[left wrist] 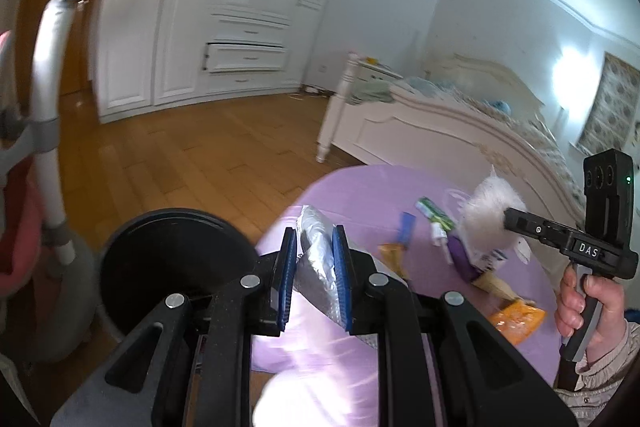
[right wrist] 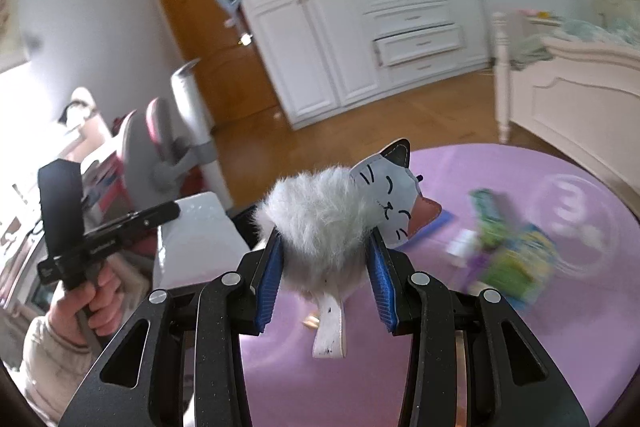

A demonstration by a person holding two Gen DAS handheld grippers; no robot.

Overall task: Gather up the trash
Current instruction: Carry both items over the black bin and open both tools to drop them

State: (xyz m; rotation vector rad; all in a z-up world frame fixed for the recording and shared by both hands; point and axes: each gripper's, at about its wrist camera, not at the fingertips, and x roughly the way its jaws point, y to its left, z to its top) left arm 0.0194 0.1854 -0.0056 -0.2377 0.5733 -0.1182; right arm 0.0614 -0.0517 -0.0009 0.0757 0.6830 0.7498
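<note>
Left gripper (left wrist: 314, 259): jaws clamped on a silver foil wrapper (left wrist: 316, 247), held above the edge of the purple table (left wrist: 360, 195), just beside the black trash bin (left wrist: 176, 259). Right gripper (right wrist: 326, 263): jaws closed on a furry white cat toy (right wrist: 332, 215) above the table. Orange wrapper (left wrist: 516, 319) and green packet (left wrist: 434, 213) lie on the table.

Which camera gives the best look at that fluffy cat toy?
The right wrist view: the fluffy cat toy fills the middle, its face clear, clamped in the right gripper. The left wrist view shows only a white furry blur off to the side.
</note>
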